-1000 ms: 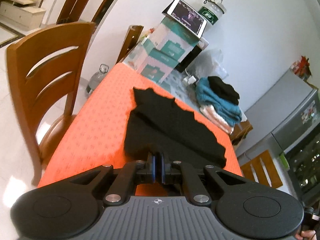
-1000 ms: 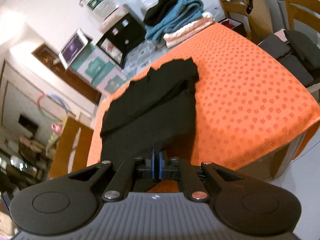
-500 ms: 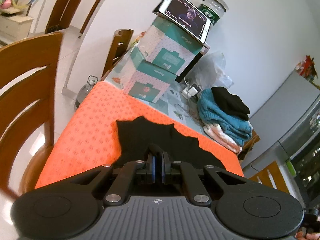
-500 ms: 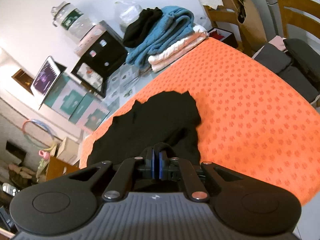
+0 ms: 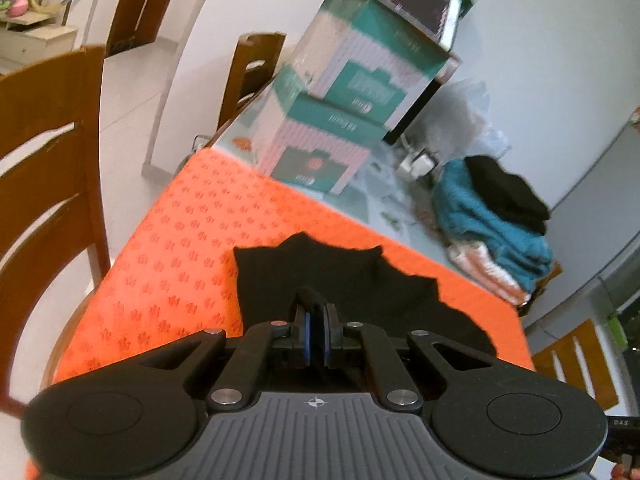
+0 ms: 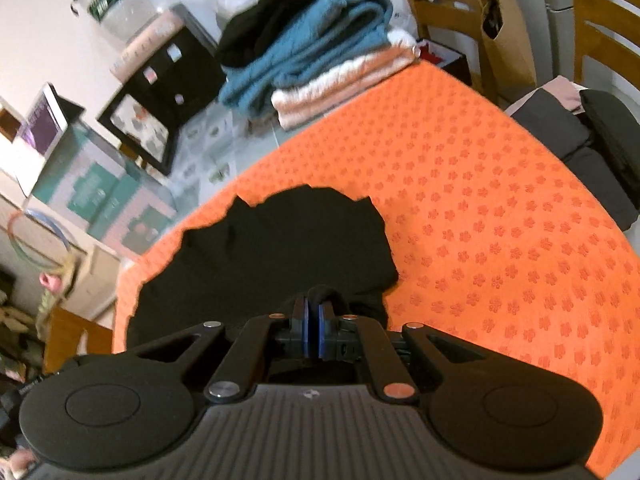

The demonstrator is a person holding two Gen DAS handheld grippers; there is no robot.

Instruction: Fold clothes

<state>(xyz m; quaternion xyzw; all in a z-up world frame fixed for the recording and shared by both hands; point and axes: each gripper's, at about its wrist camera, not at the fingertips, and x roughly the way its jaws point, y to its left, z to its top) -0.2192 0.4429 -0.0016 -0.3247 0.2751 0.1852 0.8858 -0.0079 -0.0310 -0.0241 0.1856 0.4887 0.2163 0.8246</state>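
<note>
I've carried both grippers fwd vs 1 s ago: left gripper (image 5: 315, 310) and right gripper (image 6: 313, 307) each clamp the black garment (image 6: 280, 248), now doubled over on orange cloth (image 6: 480, 240).

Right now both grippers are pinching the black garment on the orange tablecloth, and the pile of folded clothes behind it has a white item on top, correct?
Not quite: the top item of the pile is black, as the right wrist view shows. The rest holds: left gripper and right gripper pinch the black garment on the orange tablecloth.
</note>
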